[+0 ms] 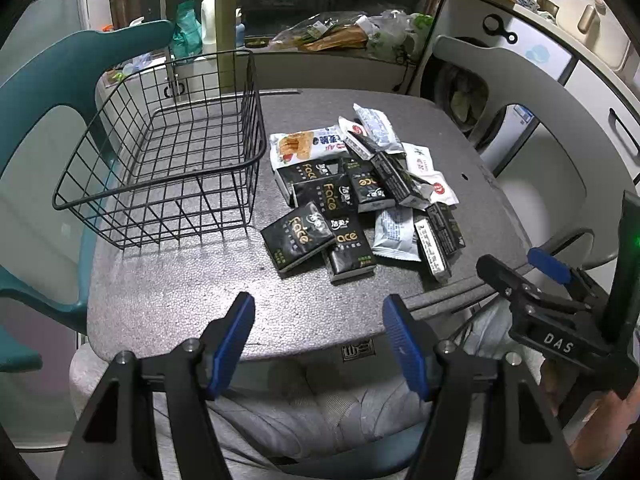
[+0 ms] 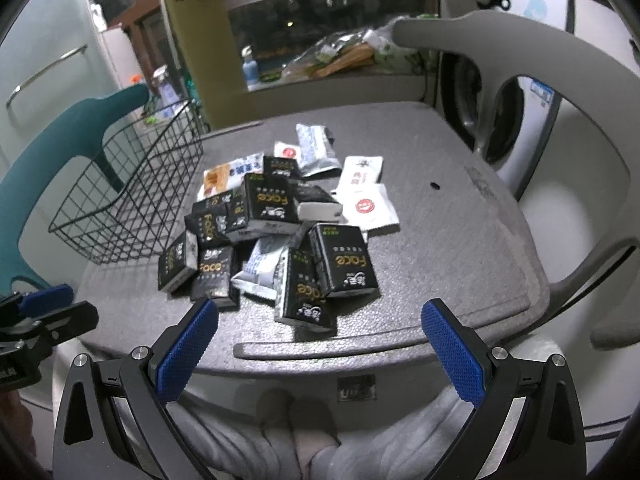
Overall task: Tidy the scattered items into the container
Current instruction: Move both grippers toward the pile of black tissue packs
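A black wire basket (image 1: 160,152) (image 2: 132,196) stands empty on the left of the grey foam table (image 1: 200,296). To its right lies a heap of several black "Face" tissue packs (image 1: 298,236) (image 2: 344,264) mixed with white and silver snack sachets (image 1: 394,232) (image 2: 370,206). My left gripper (image 1: 320,320) hovers open over the table's near edge, short of the heap, holding nothing. My right gripper (image 2: 320,324) is open too, just before the nearest tissue pack; it also shows at the right of the left wrist view (image 1: 516,268).
A teal chair (image 1: 48,92) stands behind the basket on the left, a grey chair (image 1: 552,128) on the right. A counter with bags and bottles (image 1: 340,36) runs along the back. The person's grey-clad legs (image 2: 288,440) are under the near table edge.
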`<state>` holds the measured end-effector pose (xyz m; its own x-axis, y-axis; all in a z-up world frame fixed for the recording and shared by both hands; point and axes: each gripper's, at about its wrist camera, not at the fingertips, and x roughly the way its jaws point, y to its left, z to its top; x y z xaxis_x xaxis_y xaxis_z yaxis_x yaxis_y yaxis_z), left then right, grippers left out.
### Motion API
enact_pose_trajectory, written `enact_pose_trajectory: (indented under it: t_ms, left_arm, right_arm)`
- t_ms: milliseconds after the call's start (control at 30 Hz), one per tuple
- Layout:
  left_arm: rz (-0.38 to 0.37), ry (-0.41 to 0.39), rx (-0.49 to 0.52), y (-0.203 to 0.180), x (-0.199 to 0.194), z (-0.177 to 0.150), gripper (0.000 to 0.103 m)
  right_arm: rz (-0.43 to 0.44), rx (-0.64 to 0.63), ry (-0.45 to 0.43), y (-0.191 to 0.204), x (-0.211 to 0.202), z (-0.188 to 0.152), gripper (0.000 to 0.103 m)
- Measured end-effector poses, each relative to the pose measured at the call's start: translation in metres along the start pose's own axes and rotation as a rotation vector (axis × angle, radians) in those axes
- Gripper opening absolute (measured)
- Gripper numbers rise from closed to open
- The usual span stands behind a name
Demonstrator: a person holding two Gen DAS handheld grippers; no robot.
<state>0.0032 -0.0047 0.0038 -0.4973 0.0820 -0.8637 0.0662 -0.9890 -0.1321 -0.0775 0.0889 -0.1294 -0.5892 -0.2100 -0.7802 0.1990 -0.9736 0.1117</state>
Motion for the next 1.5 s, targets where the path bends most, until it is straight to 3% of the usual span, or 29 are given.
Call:
enact_pose_trajectory:
  t_ms: [167,233,333,433,633,800,933,1067,1167,1267,1333,1400,1500]
  left_arm:
    - [0.005,0.0,-0.006,0.001,0.002,0.0,0.071]
    - [0.008,0.0,-0.006,0.001,0.003,0.0,0.071]
    - [0.024,-0.001,-0.012,0.003,0.003,0.001,0.071]
    - [0.061,-0.002,-0.016,0.006,0.006,0.003,0.071]
    - [0.104,0.04,-0.018,0.009,0.021,0.007,0.071]
    - [0.053,0.069,-0.043,0.014,0.033,0.005,0.071]
    - [-0.012,0.1,-0.098,0.025,0.042,0.001,0.071]
    - [0.048,0.103,-0.087,0.025,0.046,0.002,0.071]
    - [0.028,0.115,-0.096,0.029,0.05,0.002,0.071]
    - [0.007,0.133,-0.119,0.035,0.055,0.005,0.071]
    - [0.013,0.137,-0.121,0.037,0.058,0.007,0.071]
    - [0.007,0.14,-0.127,0.039,0.063,0.01,0.071]
    - [-0.007,0.155,-0.144,0.043,0.071,0.013,0.071]
  right_arm:
    - [-0.031,-0.063,-0.013,0.014,-0.003,0.002,0.102]
    - [-0.054,-0.042,0.009,0.012,0.001,0.003,0.102]
    - [-0.004,0.03,0.047,-0.002,0.007,0.004,0.102]
    - [-0.012,0.074,0.049,-0.013,0.009,0.007,0.102]
    - [-0.032,0.009,0.099,-0.014,0.02,0.015,0.102]
    - [-0.018,-0.031,0.154,-0.009,0.034,0.009,0.102]
    - [0.062,-0.005,0.194,-0.013,0.043,0.005,0.102]
    - [0.106,-0.009,0.19,-0.013,0.043,0.006,0.102]
    - [0.158,-0.002,0.227,-0.012,0.054,0.004,0.102]
    - [0.133,-0.015,0.22,-0.013,0.059,0.005,0.102]
    - [0.121,-0.02,0.214,-0.016,0.062,0.008,0.093]
    - [0.121,-0.029,0.21,-0.02,0.066,0.013,0.071]
    - [0.103,-0.027,0.205,-0.028,0.075,0.021,0.068]
